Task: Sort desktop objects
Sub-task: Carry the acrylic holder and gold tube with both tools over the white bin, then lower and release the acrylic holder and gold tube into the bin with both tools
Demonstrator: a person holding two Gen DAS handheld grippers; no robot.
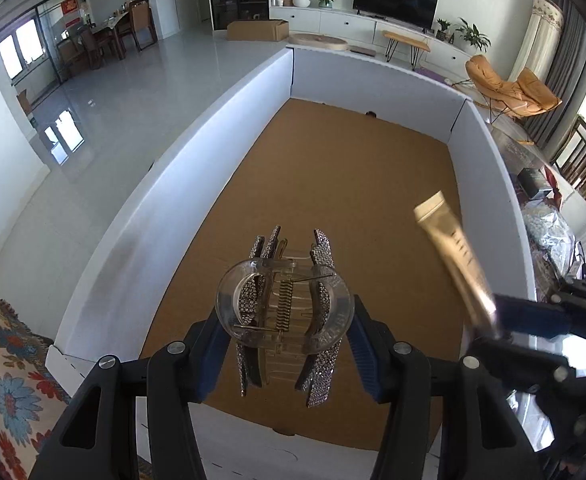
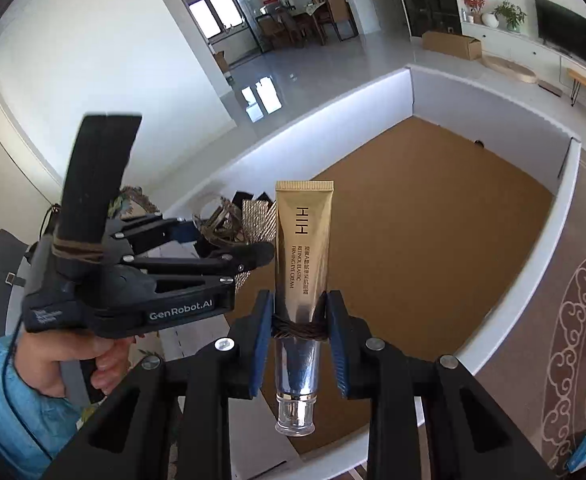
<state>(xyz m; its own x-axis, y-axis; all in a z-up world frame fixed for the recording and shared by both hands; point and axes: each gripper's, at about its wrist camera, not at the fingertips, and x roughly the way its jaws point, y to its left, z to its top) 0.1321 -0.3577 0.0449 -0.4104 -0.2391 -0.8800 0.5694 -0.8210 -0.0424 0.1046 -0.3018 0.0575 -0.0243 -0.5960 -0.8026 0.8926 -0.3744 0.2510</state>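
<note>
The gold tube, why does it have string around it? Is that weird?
Yes, a little odd. The gold tube has dark cord wound around it just where the right hand-held gripper pinches it. The cap is on, nothing looks spilled or broken.

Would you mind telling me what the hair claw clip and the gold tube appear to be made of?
The rhinestone-studded clear hair claw clip looks like transparent glossy plastic, since its metal coil spring shows through, with glittering stones along the arms. The gold eye-cream tube seems to be laminated plastic with a metallic sheen, and its cap looks like clear plastic.
</note>
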